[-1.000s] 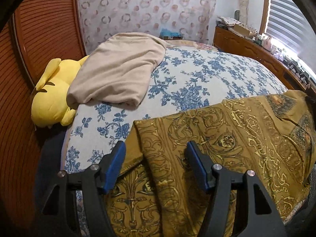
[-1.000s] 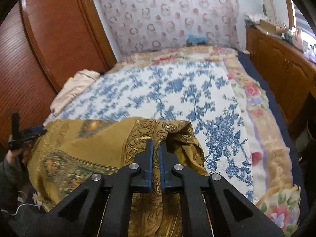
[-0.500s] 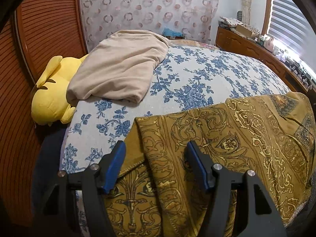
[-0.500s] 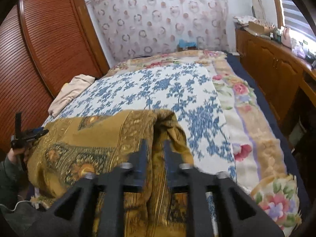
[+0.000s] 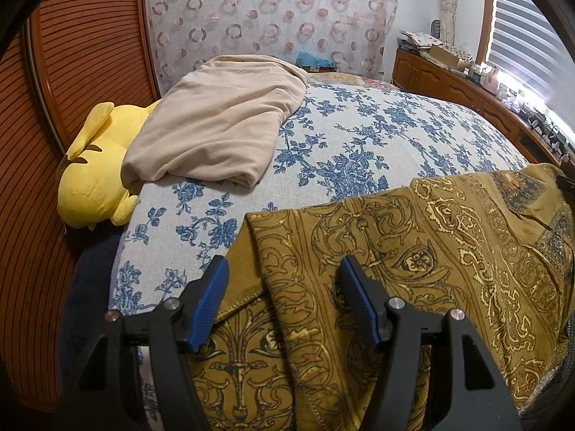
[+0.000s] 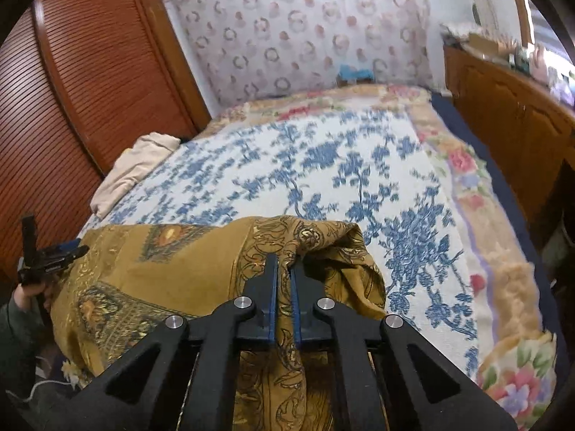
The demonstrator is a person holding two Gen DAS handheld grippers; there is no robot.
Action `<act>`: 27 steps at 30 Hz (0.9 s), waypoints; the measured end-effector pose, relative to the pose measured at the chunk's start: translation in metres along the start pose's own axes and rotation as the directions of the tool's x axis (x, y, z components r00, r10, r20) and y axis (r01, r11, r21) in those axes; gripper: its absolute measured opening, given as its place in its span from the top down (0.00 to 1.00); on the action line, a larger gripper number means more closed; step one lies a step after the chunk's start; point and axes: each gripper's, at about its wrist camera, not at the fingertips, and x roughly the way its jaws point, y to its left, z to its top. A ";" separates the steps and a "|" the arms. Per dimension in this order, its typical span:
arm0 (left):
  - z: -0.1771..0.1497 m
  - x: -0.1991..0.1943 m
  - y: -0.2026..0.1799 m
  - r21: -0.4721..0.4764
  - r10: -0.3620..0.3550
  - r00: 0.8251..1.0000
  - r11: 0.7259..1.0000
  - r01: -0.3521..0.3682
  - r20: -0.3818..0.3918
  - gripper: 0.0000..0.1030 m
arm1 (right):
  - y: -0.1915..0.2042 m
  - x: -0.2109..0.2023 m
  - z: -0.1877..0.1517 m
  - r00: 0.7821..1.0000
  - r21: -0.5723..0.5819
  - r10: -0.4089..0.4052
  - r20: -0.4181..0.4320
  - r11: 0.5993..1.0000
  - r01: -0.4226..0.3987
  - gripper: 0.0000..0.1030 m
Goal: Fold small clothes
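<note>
Now left tongs (image 5: 284, 280) spread, right tongs (image 6: 284, 269) pinching cloth (image 6: 187, 269)

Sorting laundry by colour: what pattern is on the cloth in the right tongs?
Mustard-gold cloth with dark ornate scrollwork; clearest in the left wrist view.

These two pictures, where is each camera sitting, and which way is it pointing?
Left wrist: on the left gripper, looking up the bed; its open fingers straddle the gold cloth's edge.
Right wrist: on the right gripper, shut on a bunched fold of that cloth; the left gripper and hand show far left.
Shared: gold cloth, bed, beige garment, patterned curtain.
</note>
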 end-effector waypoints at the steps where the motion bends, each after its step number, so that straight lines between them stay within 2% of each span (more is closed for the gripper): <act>1: 0.000 0.000 0.000 0.000 0.000 1.000 1.000 0.000 0.000 0.38 | 0.001 -0.005 -0.001 1.000 -0.003 0.002 0.005 1.000 -0.002 0.97; 6: 0.000 0.000 0.000 0.000 0.000 1.000 1.000 0.000 0.000 0.38 | 0.001 -0.023 -0.015 1.000 -0.021 -0.025 -0.003 0.999 0.025 0.98; 13: 0.000 0.000 0.000 0.000 0.001 1.000 1.000 -0.001 0.002 0.38 | -0.007 -0.018 -0.025 0.998 -0.022 -0.063 -0.030 0.998 0.062 0.98; 15: 0.000 0.000 0.000 0.001 0.002 1.000 1.000 -0.002 0.001 0.38 | -0.005 -0.019 -0.022 0.996 -0.033 -0.082 -0.016 0.996 0.082 0.92; 18: 0.000 0.000 0.001 0.001 0.001 1.000 1.000 -0.001 0.000 0.38 | -0.003 -0.021 -0.013 0.995 -0.055 -0.100 0.009 0.993 0.100 0.74; 19: 0.000 0.000 0.001 0.001 0.001 1.000 1.000 -0.001 0.000 0.38 | -0.003 -0.020 -0.010 0.995 -0.062 -0.101 0.013 0.993 0.102 0.64; 20: 0.000 0.000 0.001 0.001 0.001 1.000 1.000 -0.001 0.001 0.38 | -0.004 -0.019 -0.007 0.994 -0.070 -0.106 0.012 0.992 0.107 0.58; 25: 0.000 0.000 0.001 0.001 0.001 1.000 1.000 -0.001 0.001 0.38 | -0.007 0.000 0.003 0.990 -0.115 -0.142 -0.017 0.984 0.139 0.47; 27: -0.001 0.000 0.001 0.001 0.002 1.000 1.000 -0.002 0.000 0.38 | -0.010 0.010 0.003 0.988 -0.123 -0.151 -0.041 0.982 0.145 0.46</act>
